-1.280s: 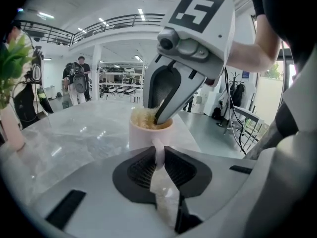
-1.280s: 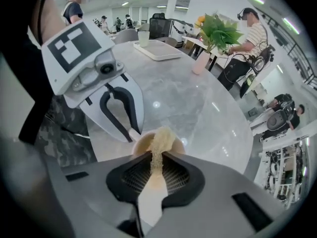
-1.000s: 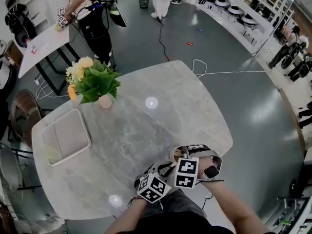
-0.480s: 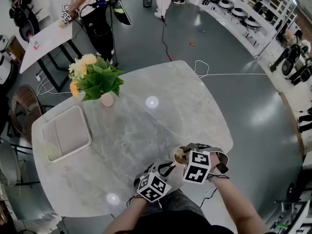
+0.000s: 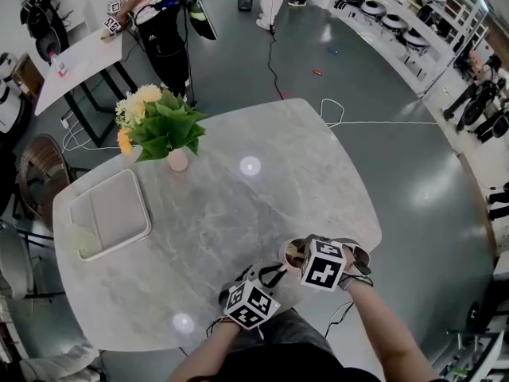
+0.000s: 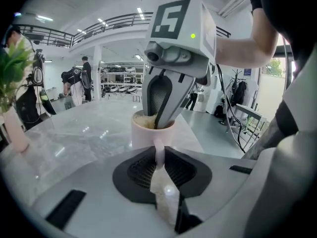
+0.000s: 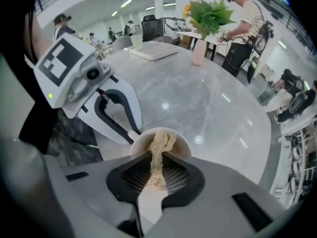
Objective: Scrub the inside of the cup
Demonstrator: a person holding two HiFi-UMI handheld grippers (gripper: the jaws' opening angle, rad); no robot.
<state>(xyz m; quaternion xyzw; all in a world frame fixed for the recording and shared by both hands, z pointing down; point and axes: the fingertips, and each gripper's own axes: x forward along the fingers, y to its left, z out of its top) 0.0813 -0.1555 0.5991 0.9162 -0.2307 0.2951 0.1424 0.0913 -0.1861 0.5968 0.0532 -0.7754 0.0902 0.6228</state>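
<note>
My left gripper (image 6: 159, 157) is clenched on what looks like the handle of the pale cup (image 6: 148, 133). The cup stands on the marble table (image 5: 238, 205) close to its near edge, toward the near right corner. My right gripper (image 7: 157, 170) pinches a beige fibrous scrubber (image 7: 159, 148) and points steeply down, so the scrubber's free end hangs inside the cup's mouth.

To scrub well, I judge I should grip the handle firmly so the cup cannot spin or tip. Then I would press the scrubber against the inner wall and sweep it round and down to the bottom, with my right jaws clear of the rim.

The near edge lies just beside the cup, so any push should go inward across the table, never toward me. My two grippers crowd together over the cup, with little slack between them. Beyond it the marble is open. The vase of flowers (image 5: 163, 130) and the tray (image 5: 107, 213) sit well apart, toward the far left side.
</note>
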